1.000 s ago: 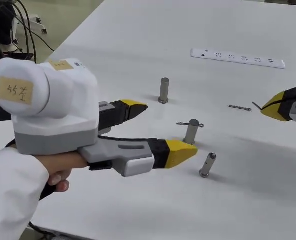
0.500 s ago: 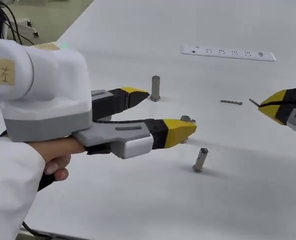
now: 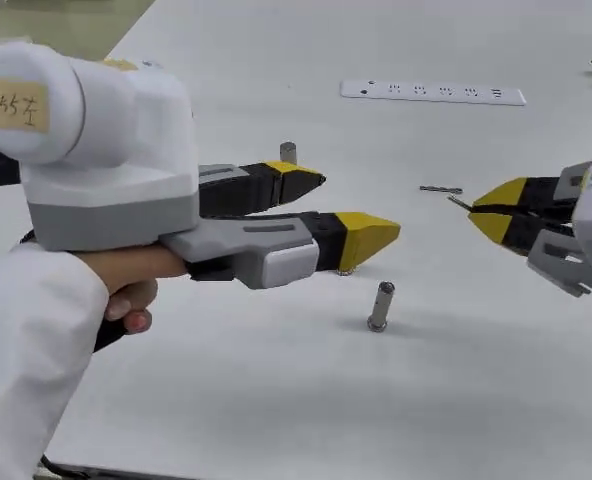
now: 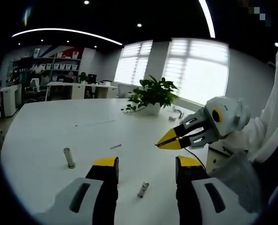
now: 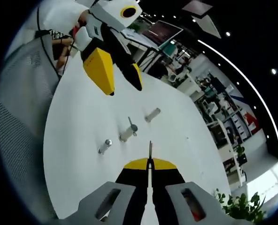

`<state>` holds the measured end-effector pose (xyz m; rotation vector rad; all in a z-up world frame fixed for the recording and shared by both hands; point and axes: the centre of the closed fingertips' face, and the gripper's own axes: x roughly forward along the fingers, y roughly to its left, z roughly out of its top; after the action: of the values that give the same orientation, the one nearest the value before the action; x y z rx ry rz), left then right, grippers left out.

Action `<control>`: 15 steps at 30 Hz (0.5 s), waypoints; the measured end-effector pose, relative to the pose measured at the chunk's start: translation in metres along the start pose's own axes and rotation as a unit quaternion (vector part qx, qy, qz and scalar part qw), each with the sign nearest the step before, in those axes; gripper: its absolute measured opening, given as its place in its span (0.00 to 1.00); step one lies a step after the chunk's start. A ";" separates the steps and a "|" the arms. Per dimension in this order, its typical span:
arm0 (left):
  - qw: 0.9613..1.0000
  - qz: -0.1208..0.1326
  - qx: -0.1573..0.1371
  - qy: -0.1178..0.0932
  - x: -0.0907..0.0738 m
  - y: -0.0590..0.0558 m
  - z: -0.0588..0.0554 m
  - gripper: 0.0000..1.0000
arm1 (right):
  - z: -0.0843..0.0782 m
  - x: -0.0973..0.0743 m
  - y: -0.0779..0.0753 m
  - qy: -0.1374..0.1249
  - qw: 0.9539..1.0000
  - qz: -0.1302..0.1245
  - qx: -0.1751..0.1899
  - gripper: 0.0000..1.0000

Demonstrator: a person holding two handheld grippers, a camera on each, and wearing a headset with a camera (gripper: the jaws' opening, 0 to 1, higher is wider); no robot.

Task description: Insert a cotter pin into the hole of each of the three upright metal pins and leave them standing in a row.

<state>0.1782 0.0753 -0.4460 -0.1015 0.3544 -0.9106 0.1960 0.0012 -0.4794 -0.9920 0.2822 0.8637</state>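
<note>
Three upright metal pins stand on the white table. The near pin [image 3: 380, 306] [image 4: 142, 189] and the far pin [image 3: 288, 152] [image 4: 69, 158] are bare. The middle pin [image 5: 128, 132] has a cotter pin through its hole; in the head view my left gripper's lower jaw covers it. My left gripper [image 3: 354, 208] [image 4: 146, 166] is open above the row, holding nothing. My right gripper [image 3: 481, 210] [image 5: 150, 161] is shut on a cotter pin [image 5: 150, 149] [image 3: 458, 203], to the right of the row. A loose cotter pin [image 3: 441, 189] [image 4: 115, 146] lies on the table.
A white power strip [image 3: 433, 93] lies at the back of the table [image 3: 276, 400]. A potted plant [image 4: 150, 96] stands at the table's far end in the left gripper view. The table's left edge runs close behind my left hand.
My left gripper has moved forward and right over the row, now covering the middle pin. My right gripper has come in from the right toward the pins. The head camera has shifted too.
</note>
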 end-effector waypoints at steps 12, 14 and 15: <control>0.999 -0.040 -0.002 0.014 0.015 -0.014 -0.003 0.32 | 0.023 0.001 0.020 -0.025 1.000 0.006 -0.018 0.00; 0.999 -0.044 -0.001 0.019 0.016 -0.014 -0.004 0.30 | 0.026 0.002 0.021 -0.028 0.999 0.008 -0.025 0.00; 0.999 -0.048 -0.001 0.021 0.016 -0.015 -0.005 0.29 | 0.029 0.001 0.022 -0.029 0.999 0.008 -0.032 0.00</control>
<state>0.1746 0.0538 -0.4509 -0.1013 0.3918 -1.0082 0.1759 0.0312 -0.4781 -1.0242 0.2153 0.9192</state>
